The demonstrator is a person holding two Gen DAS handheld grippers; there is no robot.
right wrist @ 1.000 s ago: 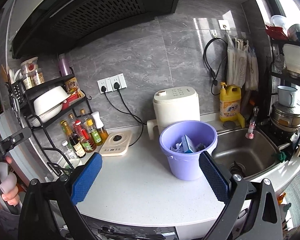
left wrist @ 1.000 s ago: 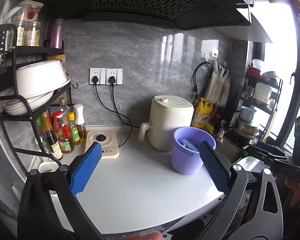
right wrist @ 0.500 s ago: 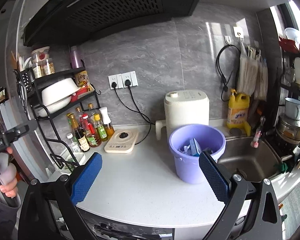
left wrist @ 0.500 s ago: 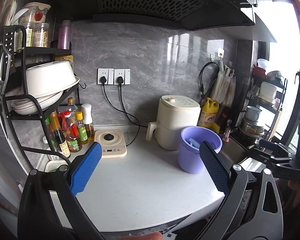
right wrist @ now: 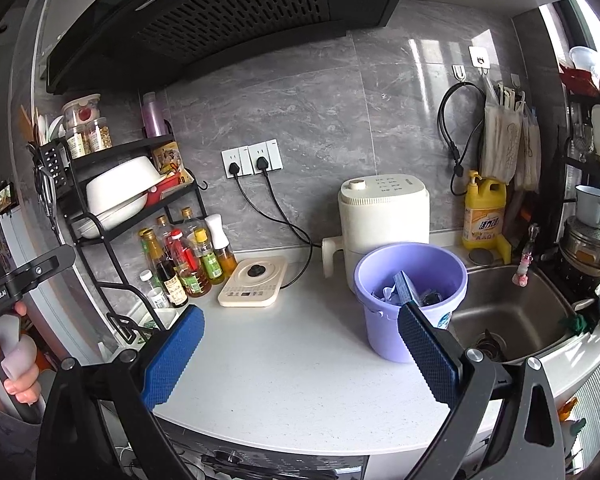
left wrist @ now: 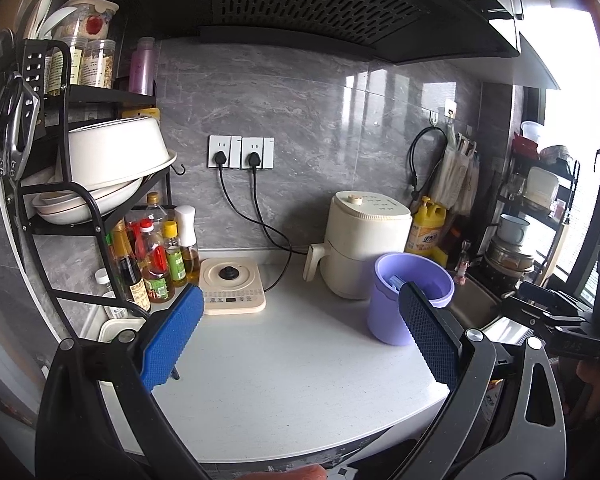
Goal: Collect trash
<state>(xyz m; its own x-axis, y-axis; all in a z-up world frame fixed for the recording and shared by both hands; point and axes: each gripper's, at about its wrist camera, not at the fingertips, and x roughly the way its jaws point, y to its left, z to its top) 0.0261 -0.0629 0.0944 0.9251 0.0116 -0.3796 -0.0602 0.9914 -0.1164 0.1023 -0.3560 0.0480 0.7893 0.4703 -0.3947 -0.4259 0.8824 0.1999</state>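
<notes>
Purple bucket [right wrist: 410, 300] beside the sink [right wrist: 512, 316] already holds the trash [right wrist: 404, 290]: crumpled paper, a blue packet. Counter [right wrist: 300, 360] in front of the bucket looks bare. Left gripper [left wrist: 300, 340] and right gripper [right wrist: 300, 350] both spread wide, holding nothing. Collection seems finished; next move is probably just checking for leftover scraps.

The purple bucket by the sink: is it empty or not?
Not empty. The purple bucket stands upright, and crumpled paper and a blue packet show inside it.

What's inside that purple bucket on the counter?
The purple bucket holds crumpled paper scraps, a blue packet standing on edge and something dark. Anything deeper is covered by these.
</notes>
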